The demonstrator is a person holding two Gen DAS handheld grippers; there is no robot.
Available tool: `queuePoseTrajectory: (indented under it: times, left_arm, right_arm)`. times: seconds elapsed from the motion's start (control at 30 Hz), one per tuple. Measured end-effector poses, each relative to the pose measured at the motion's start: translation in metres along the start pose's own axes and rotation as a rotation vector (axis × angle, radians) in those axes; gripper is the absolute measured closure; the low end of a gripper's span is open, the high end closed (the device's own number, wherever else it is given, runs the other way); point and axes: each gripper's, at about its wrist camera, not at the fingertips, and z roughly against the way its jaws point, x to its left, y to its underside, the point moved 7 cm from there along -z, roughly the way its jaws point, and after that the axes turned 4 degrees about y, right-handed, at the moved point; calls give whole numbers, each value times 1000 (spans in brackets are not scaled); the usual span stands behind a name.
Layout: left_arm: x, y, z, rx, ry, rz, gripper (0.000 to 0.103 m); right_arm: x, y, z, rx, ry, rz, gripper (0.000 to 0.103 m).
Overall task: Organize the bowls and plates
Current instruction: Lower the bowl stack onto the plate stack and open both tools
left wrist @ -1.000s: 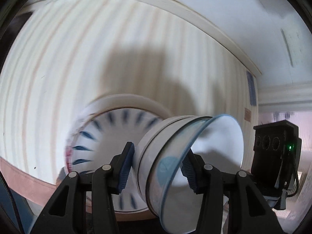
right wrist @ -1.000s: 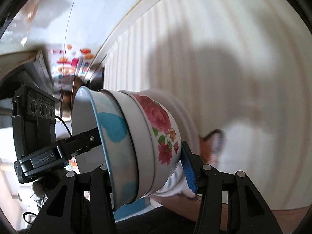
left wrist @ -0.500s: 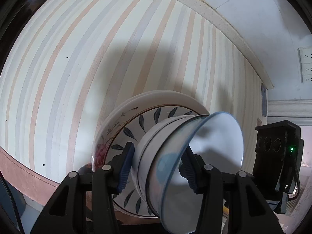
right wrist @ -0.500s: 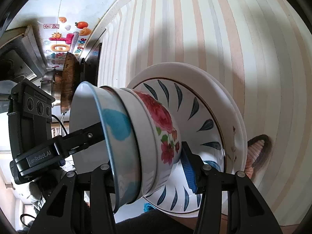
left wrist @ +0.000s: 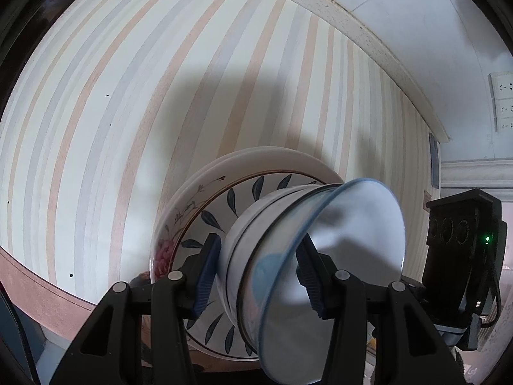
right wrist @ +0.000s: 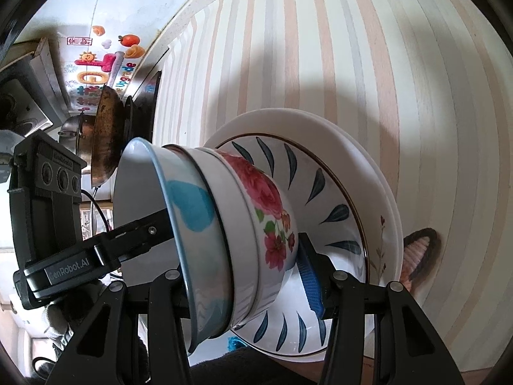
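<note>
A stack of nested bowls (left wrist: pixel 288 256), blue-rimmed on top and rose-patterned at the bottom (right wrist: pixel 269 218), sits in a blue-leaf plate (right wrist: pixel 323 192) that rests on larger white plates (left wrist: pixel 205 189) on the striped table. My left gripper (left wrist: pixel 256 269) is shut on the bowl stack, one pad outside and one inside the rim. My right gripper (right wrist: pixel 243 272) is shut on the same stack from the opposite side; its left pad is hidden by the bowls. Each gripper shows in the other's view.
The striped tablecloth (left wrist: pixel 128 96) stretches around the plates. A brush-like object (right wrist: pixel 416 253) lies beside the plates. A stove with a dark wok (right wrist: pixel 105 134) and a pot stands at the table's far end. A white wall with sockets (left wrist: pixel 500 99) borders the table.
The bowl stack, held by both grippers, has come down over the blue-leaf plate. The views have steadied from motion blur and the plates have shifted toward the middle.
</note>
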Motion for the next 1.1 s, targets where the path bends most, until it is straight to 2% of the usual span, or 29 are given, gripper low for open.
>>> queuePoseTrajectory:
  times: [0.2, 0.37, 0.47, 0.5, 0.53, 0.57, 0.6, 0.67, 0.73, 0.8, 0.93, 1.1]
  left_arm:
    - [-3, 2, 2, -1, -31, -28, 58]
    - [-6, 4, 18, -51, -126, -80, 58]
    - [-8, 7, 29, -86, -159, -104, 56]
    - [-8, 8, 32, -93, -163, -110, 56]
    - [-9, 9, 36, -101, -167, -119, 56]
    - [-10, 11, 40, -110, -178, -130, 56]
    - [-11, 13, 44, -120, -190, -140, 56]
    - [-14, 16, 55, -145, -203, -164, 55]
    - [-18, 18, 71, -192, -211, -194, 40]
    - [-23, 20, 87, -247, -239, -238, 15]
    - [-26, 26, 112, -299, -229, -287, 13]
    - [-28, 44, 137, -347, -231, -356, 8]
  right_arm:
    - [2, -1, 0, 2, 11, -1, 49]
    - [2, 0, 6, -16, 42, 12, 49]
    - [7, -1, 21, -55, 54, 36, 43]
    - [9, -2, 27, -69, 61, 43, 37]
    - [11, -3, 36, -90, 80, 54, 27]
    - [12, -4, 44, -109, 96, 61, 22]
    - [15, -4, 52, -132, 113, 71, 18]
    - [20, 0, 70, -170, 167, 93, 15]
    - [25, 5, 86, -209, 219, 105, 9]
    - [30, 12, 102, -254, 283, 107, 8]
    - [43, 34, 135, -373, 383, 78, 6]
    - [63, 69, 167, -487, 431, 14, 5]
